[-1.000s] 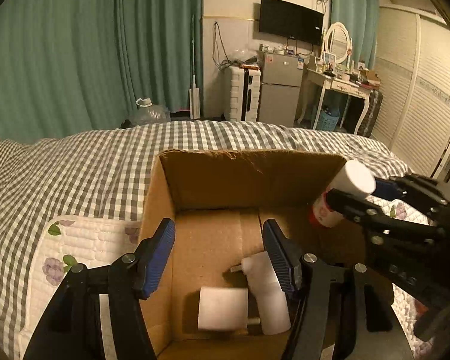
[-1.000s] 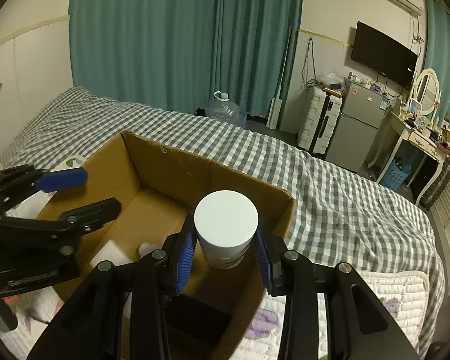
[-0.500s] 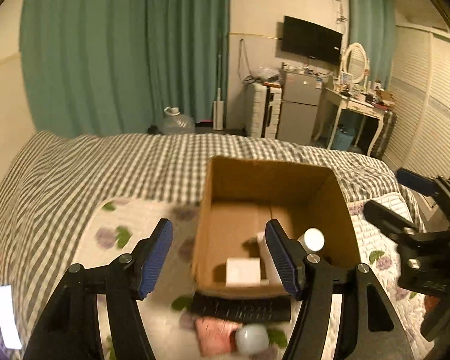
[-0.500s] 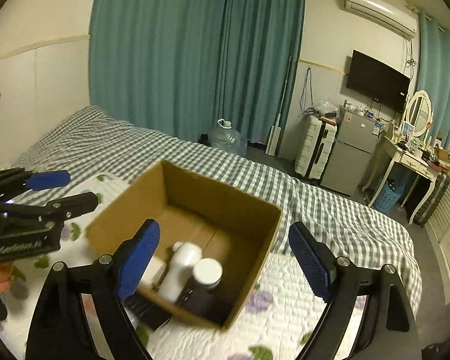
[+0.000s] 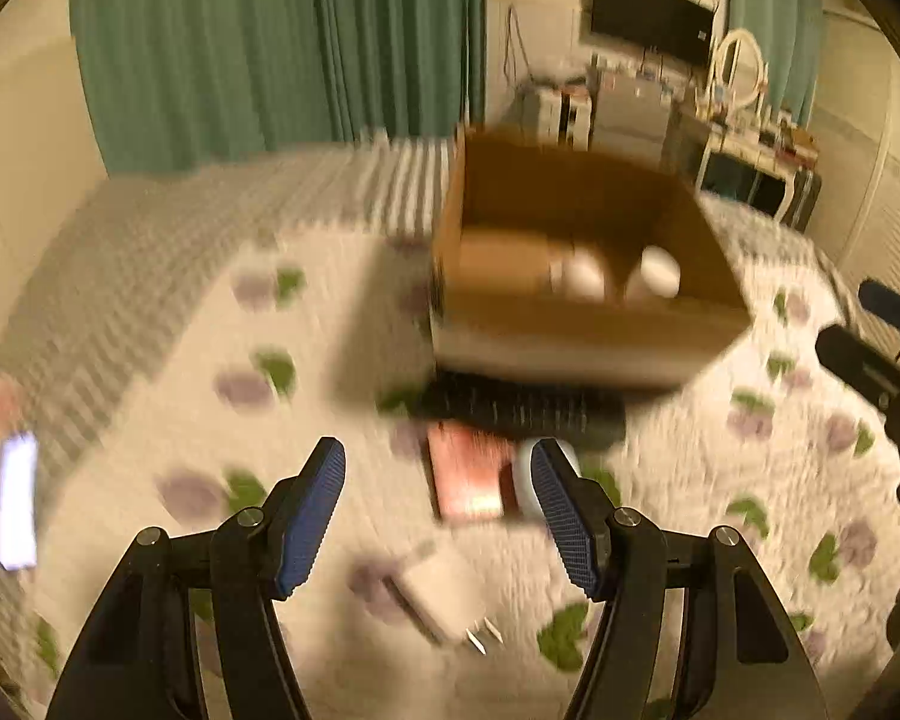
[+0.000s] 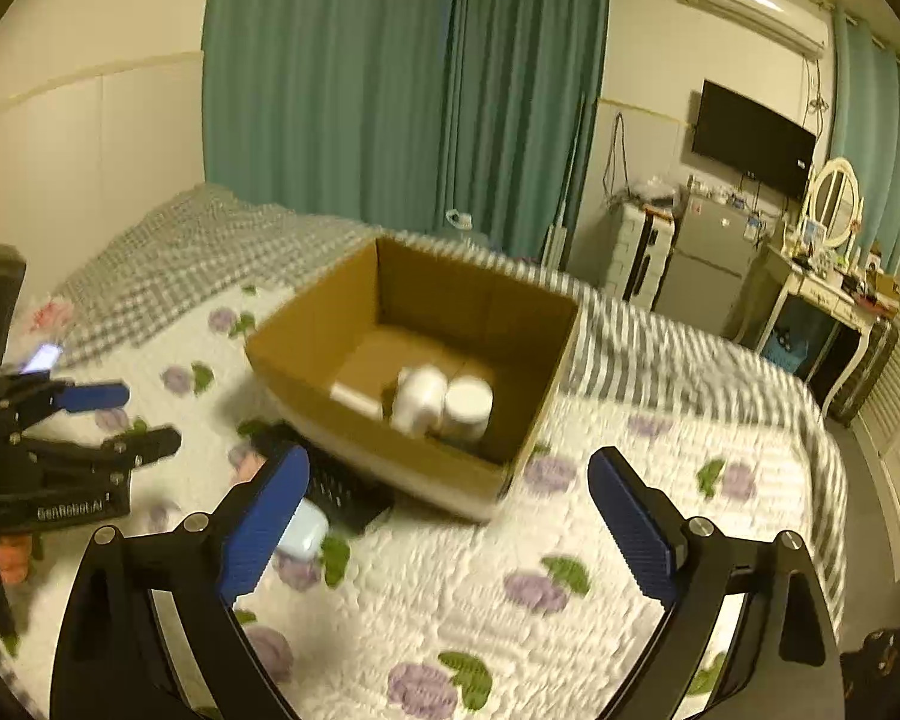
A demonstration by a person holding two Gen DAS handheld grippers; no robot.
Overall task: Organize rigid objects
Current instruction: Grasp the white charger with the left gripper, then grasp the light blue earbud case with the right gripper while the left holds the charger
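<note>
**Inspector:** Jaws on the right gripper point(image 6: 444, 531) are opening wide at this moment, with nothing between them but quilt. The left gripper point(image 5: 438, 516) is standing partly open and is gripping nothing either.

**Assistant:** Where are the task's things sitting?

**Inspector:** The cardboard box point(image 6: 534, 372) is resting on the flowered quilt point(image 6: 570, 540) at centre frame in the right wrist view. A white jar point(image 6: 468, 405) and a white bottle point(image 6: 420, 399) are lying side by side inside it, with a flat white block point(image 6: 357, 399) to their left. Outside it, a black keyboard-like slab point(image 5: 522, 411) is lying just below the box's near wall, a pink packet point(image 5: 468, 477) below that, and a pale rounded case point(image 6: 303, 531) is showing beside the right gripper's left finger. A white plug adapter point(image 5: 444, 594) is lying between the left gripper's fingers, low in the left wrist view.

**Assistant:** What is at risk from here?

**Inspector:** The left wrist view is blurring heavily, so the adapter's prong direction is hard to read; in my judgement, closing across the prongs could be letting it twist out. The loose items are crowding together, so a wide approach may be nudging the packet or the case. The quilt is soft, and pressing down may be tilting a small item away.
</note>
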